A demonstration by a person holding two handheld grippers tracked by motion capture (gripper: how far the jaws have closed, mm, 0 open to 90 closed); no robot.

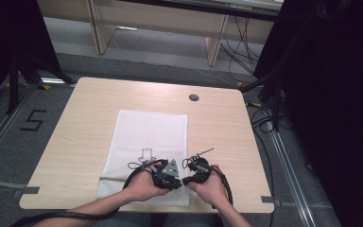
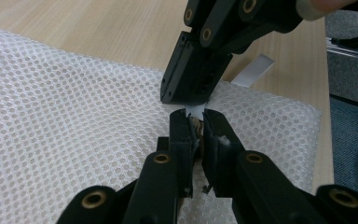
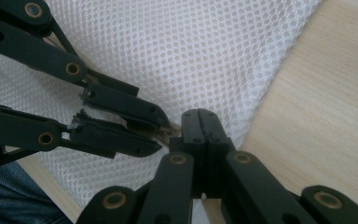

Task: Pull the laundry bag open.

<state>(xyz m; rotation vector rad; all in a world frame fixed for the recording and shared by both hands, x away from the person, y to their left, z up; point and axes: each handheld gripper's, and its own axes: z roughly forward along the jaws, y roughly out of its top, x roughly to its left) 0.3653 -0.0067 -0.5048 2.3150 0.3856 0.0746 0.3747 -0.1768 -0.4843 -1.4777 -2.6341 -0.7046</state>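
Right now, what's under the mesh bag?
The wooden table lies under the mesh bag. The bag's contents can't be made out. Both grippers meet at its near right corner.

Left gripper (image 2: 195, 122) jaws nearly closed on small brownish bit, over white mesh cloth (image 2: 65, 116) nr table (image 2: 98, 28) edge, right gripper (image 2: 186, 95) tip just above, touching cloth

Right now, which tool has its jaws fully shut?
The right tool: its jaws meet flush. The left tool keeps a narrow gap, with a small brown piece between its jaws over the white mesh cloth.
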